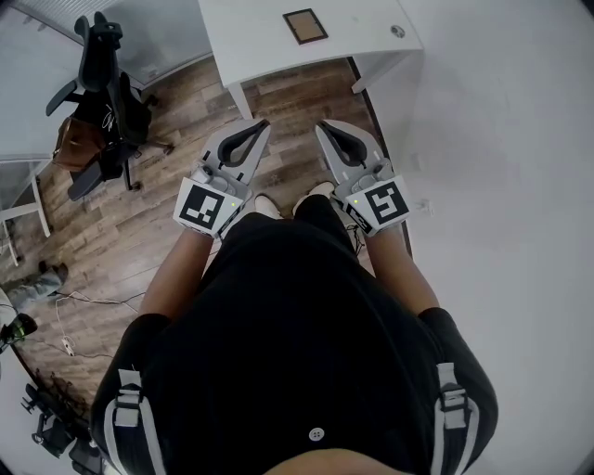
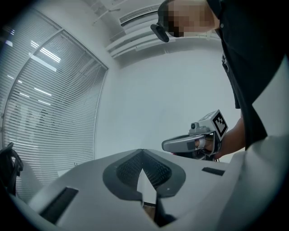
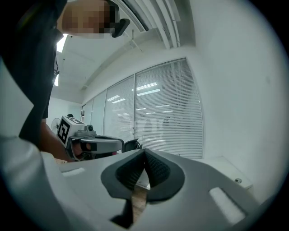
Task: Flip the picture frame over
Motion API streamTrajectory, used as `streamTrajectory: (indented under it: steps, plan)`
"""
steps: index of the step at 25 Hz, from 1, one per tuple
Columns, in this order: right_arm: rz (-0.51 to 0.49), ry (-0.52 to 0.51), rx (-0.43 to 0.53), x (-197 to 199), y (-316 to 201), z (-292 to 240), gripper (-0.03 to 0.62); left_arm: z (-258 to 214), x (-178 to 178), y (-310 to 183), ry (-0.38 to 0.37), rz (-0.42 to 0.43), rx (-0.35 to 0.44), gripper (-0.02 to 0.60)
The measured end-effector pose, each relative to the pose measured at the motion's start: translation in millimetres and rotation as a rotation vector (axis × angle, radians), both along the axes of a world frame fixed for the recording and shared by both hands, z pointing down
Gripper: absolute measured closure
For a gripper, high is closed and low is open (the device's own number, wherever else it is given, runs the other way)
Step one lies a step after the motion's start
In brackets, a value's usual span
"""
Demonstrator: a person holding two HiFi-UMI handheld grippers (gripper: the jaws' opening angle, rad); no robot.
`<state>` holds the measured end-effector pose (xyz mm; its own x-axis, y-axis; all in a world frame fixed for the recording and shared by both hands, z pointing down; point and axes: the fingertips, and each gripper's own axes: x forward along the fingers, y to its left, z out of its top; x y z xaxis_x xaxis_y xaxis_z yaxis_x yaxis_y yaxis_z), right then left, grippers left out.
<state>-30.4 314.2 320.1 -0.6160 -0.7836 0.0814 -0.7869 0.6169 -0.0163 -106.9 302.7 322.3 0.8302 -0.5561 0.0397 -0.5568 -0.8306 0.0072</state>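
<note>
The picture frame [image 1: 305, 26], brown-edged with a tan panel facing up, lies flat on the white table [image 1: 251, 37] at the top of the head view. My left gripper [image 1: 263, 123] and right gripper [image 1: 322, 127] hover side by side in front of the person's body, short of the table's near edge and pointing toward it. Both are shut with nothing between the jaws. In the left gripper view the left gripper [image 2: 143, 151] has its tips together, and the right gripper [image 2: 192, 142] shows beside it. The right gripper view shows the right gripper [image 3: 144, 151] closed too.
A small round object [image 1: 397, 32] sits at the table's right end. A black office chair [image 1: 102, 83] with a brown bag stands on the wood floor to the left. Cables [image 1: 65, 315] trail at lower left. A white wall runs along the right.
</note>
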Motion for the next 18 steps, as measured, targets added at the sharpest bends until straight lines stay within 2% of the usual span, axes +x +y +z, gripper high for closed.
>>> streamTrajectory:
  steps: [7,13,18]
  plan:
    - [0.004,0.001,-0.009,-3.7,-7.8,-1.6,0.583,-2.8,-1.9,-9.3,0.013,-0.003,-0.003,0.575]
    - [0.003,-0.006,-0.018,12.4,-30.0,3.5,0.582,0.2,11.9,-32.6,0.022,-0.013,-0.02,0.575]
    - [-0.014,-0.023,-0.032,30.6,-59.4,9.9,0.49,-0.1,32.1,-58.1,-0.002,-0.028,-0.016,0.575]
